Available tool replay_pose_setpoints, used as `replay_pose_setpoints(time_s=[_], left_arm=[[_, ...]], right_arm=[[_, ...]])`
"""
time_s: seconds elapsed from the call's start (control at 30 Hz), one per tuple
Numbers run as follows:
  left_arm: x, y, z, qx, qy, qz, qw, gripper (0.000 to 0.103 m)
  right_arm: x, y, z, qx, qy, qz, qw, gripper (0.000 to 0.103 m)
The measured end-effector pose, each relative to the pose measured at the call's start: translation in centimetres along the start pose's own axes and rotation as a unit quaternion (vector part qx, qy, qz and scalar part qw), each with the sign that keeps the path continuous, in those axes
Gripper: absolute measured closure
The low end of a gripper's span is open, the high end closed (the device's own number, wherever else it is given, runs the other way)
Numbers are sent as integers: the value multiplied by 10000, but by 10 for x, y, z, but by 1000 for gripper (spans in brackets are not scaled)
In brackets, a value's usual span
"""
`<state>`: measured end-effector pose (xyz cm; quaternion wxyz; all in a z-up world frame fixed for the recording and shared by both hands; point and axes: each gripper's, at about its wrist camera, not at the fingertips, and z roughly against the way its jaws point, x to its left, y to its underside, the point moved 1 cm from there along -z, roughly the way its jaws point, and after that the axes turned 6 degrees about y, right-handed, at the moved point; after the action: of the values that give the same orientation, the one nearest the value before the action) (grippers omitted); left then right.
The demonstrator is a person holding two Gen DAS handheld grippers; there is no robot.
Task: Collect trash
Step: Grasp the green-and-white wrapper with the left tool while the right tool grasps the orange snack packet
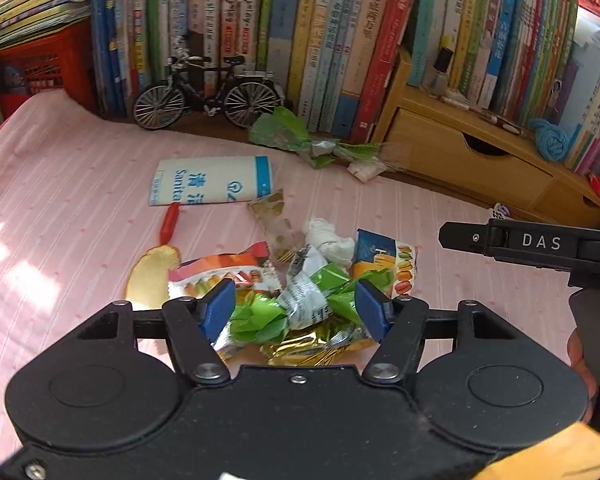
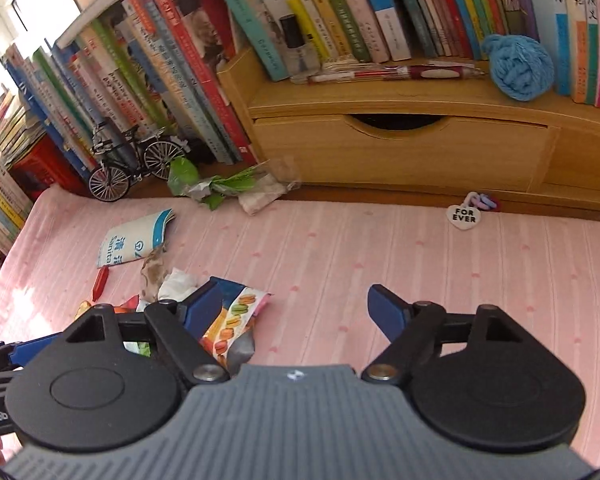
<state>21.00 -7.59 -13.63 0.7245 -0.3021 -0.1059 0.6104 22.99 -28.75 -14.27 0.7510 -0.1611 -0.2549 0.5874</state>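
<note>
On the pink striped cloth we held the left gripper with its blue pads apart on both sides of a pile of snack wrappers, not yet closed on it. Our right gripper was also spread wide, empty, with the macaron wrapper just beside its left finger. More trash, a green wrapper, lay near the model bicycle, and a white sanitary bag lay between it and the pile.
</note>
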Motion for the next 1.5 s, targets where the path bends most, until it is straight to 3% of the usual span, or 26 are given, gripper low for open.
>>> replay_pose_setpoints(time_s=[0.13,0.23,0.27,0.33,0.37,0.43,0.47,0.5,0.53,0.63,0.67,0.7,0.73,0.8,0.83,1.0,1.07,1.13,1.3,1.5], left_arm=[[-15,1,-34,594,-84,-355,9976,47],[-15,5,-27,485,-115,-312,9983,60],[-14,5,-22,451,-94,-275,9986,73],[-9,6,-11,393,-23,-105,9992,74],[-6,7,-3,329,-14,-20,9995,80],[-1,9,10,243,-21,88,9997,82],[1,11,16,205,-39,128,9997,98],[3,13,22,195,-63,188,9996,99],[5,15,27,166,-73,230,9996,99],[5,22,35,142,-85,190,9997,96],[5,25,36,175,-52,131,9997,91],[3,28,34,219,-58,54,9997,86],[0,31,32,251,-103,-33,9996,81],[-5,35,27,295,-215,-215,9991,53],[-8,37,23,310,-284,-285,9987,52],[-17,37,-11,679,-176,-308,9971,53],[-13,36,-20,871,25,-17,9962,67],[-15,34,-12,677,54,156,9976,68],[-28,27,26,258,99,-47,9996,69],[-32,24,85,-112,216,67,9997,69]], right_arm=[[-11,1,-4,83,-72,-136,9998,15],[-10,3,-7,173,-205,-152,9995,15],[-9,3,-8,200,-277,-161,9993,15],[-5,3,-14,269,-467,-183,9984,15],[-1,3,-17,308,-525,-178,9980,15],[9,3,-26,370,-578,-98,9976,15],[13,3,-30,404,-574,-54,9975,15],[19,3,-36,467,-540,5,9974,15],[22,4,-41,515,-503,35,9974,19],[32,6,-46,590,-344,155,9975,50],[34,7,-44,562,-295,232,9977,66],[35,9,-42,575,-283,268,9976,70],[33,11,-40,575,-286,218,9977,71],[28,14,-34,550,-294,123,9980,76],[24,15,-30,542,-278,69,9981,77],[8,22,-10,452,-257,-147,9985,83],[5,24,-1,358,-219,-180,9990,84],[0,24,8,248,-181,-264,9992,86],[-9,24,27,135,-177,-398,9990,88],[-8,29,57,95,-282,-539,9981,89]])
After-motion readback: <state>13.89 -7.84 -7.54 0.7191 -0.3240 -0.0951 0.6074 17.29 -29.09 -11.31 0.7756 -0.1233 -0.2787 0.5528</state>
